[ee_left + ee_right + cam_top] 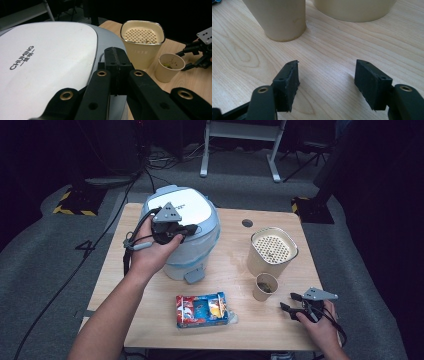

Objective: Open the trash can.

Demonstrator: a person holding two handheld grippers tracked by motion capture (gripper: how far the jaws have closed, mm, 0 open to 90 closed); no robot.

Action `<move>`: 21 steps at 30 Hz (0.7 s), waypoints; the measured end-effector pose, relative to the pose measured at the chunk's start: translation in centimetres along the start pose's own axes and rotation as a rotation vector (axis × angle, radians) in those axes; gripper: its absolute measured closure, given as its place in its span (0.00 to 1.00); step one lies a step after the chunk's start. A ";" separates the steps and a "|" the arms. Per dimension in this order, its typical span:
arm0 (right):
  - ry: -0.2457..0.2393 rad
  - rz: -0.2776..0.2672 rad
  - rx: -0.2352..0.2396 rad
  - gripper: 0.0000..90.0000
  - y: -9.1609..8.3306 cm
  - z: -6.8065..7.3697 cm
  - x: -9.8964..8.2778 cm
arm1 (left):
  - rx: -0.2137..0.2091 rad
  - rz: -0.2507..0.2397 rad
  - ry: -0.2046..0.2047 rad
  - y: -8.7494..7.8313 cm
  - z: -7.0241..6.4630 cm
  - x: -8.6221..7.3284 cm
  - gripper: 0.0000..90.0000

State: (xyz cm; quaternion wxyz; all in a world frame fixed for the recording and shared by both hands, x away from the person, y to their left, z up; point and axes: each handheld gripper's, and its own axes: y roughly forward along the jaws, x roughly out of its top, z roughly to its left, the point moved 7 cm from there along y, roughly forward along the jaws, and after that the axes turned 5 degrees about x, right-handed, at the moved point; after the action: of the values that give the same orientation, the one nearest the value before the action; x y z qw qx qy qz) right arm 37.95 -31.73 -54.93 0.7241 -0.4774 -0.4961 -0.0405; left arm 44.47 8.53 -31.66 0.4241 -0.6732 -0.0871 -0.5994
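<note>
Two beige containers, paper cup holding dregs, left tongs pressed together, right tongs spread

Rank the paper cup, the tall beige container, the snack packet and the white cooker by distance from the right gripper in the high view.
From the right gripper, at the table's near right corner:
1. paper cup, just up and left of it.
2. beige container, behind the cup.
3. snack packet, toward the middle of the near edge.
4. white cooker, far left, under the left gripper.

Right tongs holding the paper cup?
No. In the right gripper view the right tongs stand open over bare table, with the paper cup farther off, apart from both pads.
</note>
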 end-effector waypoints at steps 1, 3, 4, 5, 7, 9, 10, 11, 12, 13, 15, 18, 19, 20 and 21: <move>0.000 0.000 0.000 0.41 0.0 0.0 0.0 | 0.000 0.000 0.000 0.0 0.0 0.0 1.00; 0.000 0.000 0.000 0.41 0.0 0.0 0.0 | -0.001 0.000 -0.002 0.0 0.0 0.0 1.00; 0.000 0.000 0.000 0.41 0.0 0.0 0.0 | -0.001 0.002 0.003 0.0 0.0 0.0 1.00; 0.000 0.000 0.000 0.41 0.0 0.0 0.0 | 0.001 0.001 0.005 0.0 0.0 0.0 1.00; 0.000 0.000 0.000 0.41 0.0 0.0 0.0 | 0.004 -0.001 0.011 0.1 0.0 0.0 1.00; 0.000 0.000 0.000 0.41 0.0 0.0 0.0 | 0.009 0.001 0.014 0.1 0.0 0.0 1.00; 0.000 0.000 0.000 0.41 0.0 0.0 0.0 | 0.015 0.000 0.018 0.1 0.0 0.0 1.00; 0.000 0.000 0.000 0.41 0.0 0.0 0.0 | 0.015 0.000 0.018 0.1 0.0 0.0 1.00; 0.000 0.000 0.000 0.41 0.0 0.0 0.0 | 0.012 0.002 0.016 0.2 -0.1 0.0 1.00; 0.000 0.000 0.000 0.41 0.0 0.0 0.0 | 0.003 0.000 0.015 0.2 -0.1 0.0 1.00; 0.000 0.000 0.000 0.41 0.0 0.0 0.0 | -0.036 -0.008 -0.003 0.4 -0.4 -0.1 1.00; 0.000 0.000 0.000 0.41 0.0 0.0 0.0 | -0.067 -0.031 -0.022 0.5 -0.7 0.0 0.99; 0.000 0.000 0.000 0.41 0.0 0.0 0.0 | -0.064 -0.044 -0.018 0.5 -0.7 0.1 0.80; 0.000 0.000 0.001 0.41 0.0 0.0 0.0 | -0.068 -0.068 -0.002 0.3 -1.1 0.3 0.75; 0.000 0.000 0.001 0.41 0.0 0.0 0.0 | -0.068 -0.068 -0.002 0.3 -1.1 0.3 0.70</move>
State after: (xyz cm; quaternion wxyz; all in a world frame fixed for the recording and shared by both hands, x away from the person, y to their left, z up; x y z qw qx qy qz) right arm 37.95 -31.73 -54.92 0.7243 -0.4771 -0.4961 -0.0404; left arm 43.92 7.50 -31.67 0.3804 -0.6845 -0.0899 -0.6154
